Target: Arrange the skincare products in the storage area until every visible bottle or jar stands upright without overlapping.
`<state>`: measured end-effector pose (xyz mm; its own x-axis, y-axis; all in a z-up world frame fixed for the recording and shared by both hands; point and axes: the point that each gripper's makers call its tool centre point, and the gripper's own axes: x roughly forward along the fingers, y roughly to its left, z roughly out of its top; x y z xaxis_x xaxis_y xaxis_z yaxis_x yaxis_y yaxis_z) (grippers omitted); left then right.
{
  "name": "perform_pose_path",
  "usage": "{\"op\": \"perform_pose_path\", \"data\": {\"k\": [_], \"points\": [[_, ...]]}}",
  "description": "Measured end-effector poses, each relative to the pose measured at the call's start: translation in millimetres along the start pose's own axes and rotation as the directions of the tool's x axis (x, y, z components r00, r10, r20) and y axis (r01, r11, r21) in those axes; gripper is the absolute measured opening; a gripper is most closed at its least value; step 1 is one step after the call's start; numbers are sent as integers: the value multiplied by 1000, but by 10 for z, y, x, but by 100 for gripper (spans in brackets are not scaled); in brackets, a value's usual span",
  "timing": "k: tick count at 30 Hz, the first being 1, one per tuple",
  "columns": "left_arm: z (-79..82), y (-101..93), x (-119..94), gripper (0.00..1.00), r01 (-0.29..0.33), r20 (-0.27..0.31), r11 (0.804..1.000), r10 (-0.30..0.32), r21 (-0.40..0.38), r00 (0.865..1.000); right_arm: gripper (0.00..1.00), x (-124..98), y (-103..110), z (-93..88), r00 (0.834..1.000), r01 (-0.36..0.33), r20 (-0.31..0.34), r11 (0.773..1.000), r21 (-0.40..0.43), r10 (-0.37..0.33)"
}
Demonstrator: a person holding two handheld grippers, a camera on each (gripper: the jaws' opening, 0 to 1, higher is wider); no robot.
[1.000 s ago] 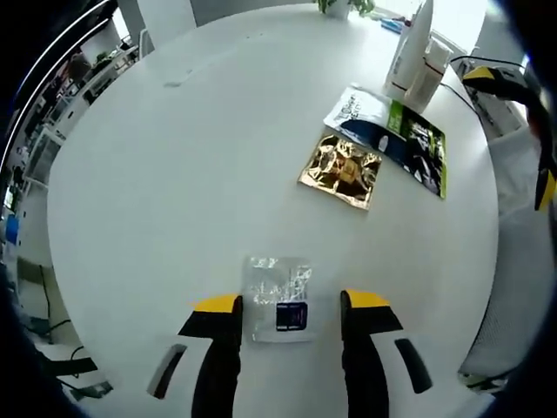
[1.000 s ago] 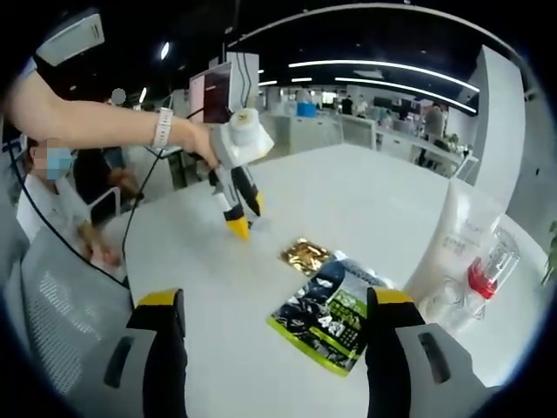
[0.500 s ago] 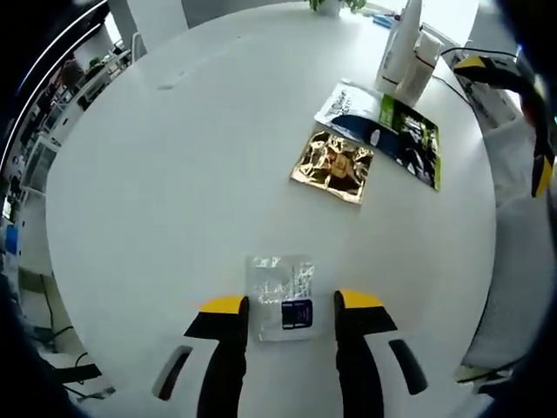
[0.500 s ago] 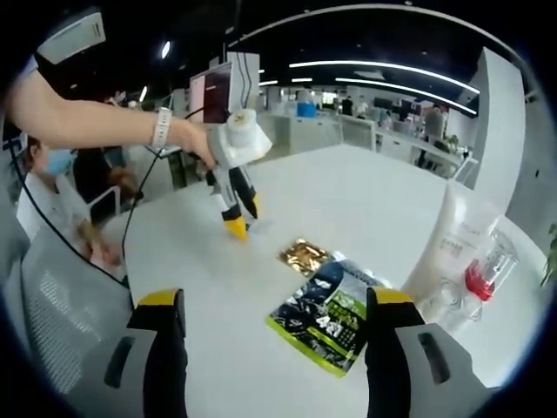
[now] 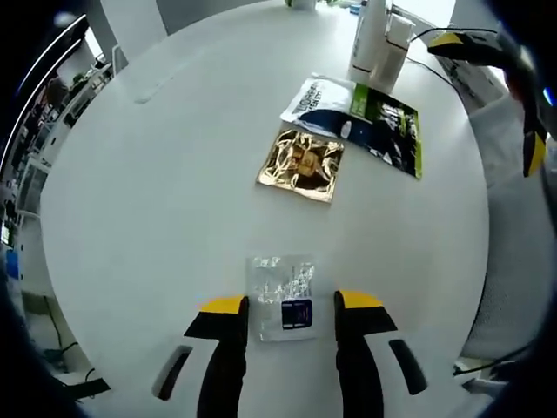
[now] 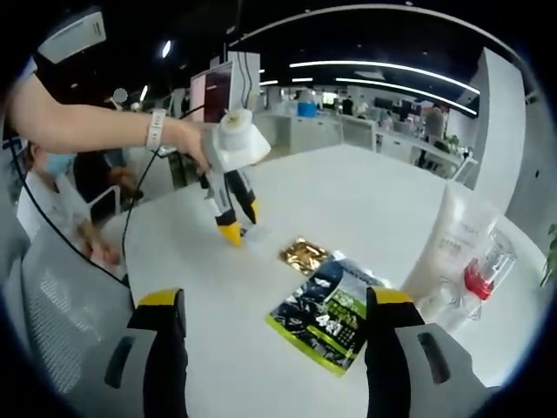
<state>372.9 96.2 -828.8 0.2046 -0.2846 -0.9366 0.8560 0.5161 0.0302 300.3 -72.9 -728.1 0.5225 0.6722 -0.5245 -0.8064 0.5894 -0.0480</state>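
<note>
A round white counter (image 5: 174, 174) is taking up the foreground, its pale top catching soft glare. Behind it an open-plan office is stretching away under a dark ceiling, where long strip lights (image 6: 374, 65) are glowing in curved lines. Rows of white desks (image 6: 348, 131) are standing in the distance. A broad white column (image 6: 500, 131) is rising nearby, and a mesh office chair (image 6: 52, 287) is sitting by the counter's edge.

Three flat sachets: clear (image 5: 280, 294), gold (image 5: 300, 164), green-black (image 5: 370, 124). Two upright containers (image 5: 376, 39).
</note>
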Motion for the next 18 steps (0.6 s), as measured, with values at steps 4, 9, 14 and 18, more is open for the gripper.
{"op": "perform_pose_path", "data": {"k": [4, 9, 14, 18], "points": [[14, -37, 11, 41, 12, -8, 999, -12, 29, 1000, 85, -2, -14, 2, 1000, 5, 2, 1000, 1, -5], [33, -123, 27, 41, 10, -4, 998, -10, 62, 1000, 85, -20, -12, -3, 1000, 7, 4, 1000, 7, -7], [45, -182, 47, 41, 27, -6, 996, -27, 80, 1000, 86, -36, -18, 5, 1000, 13, 8, 1000, 4, -13], [69, -211, 63, 41, 29, -10, 994, -28, 101, 1000, 86, -55, -42, 19, 1000, 22, 15, 1000, 11, -22]]}}
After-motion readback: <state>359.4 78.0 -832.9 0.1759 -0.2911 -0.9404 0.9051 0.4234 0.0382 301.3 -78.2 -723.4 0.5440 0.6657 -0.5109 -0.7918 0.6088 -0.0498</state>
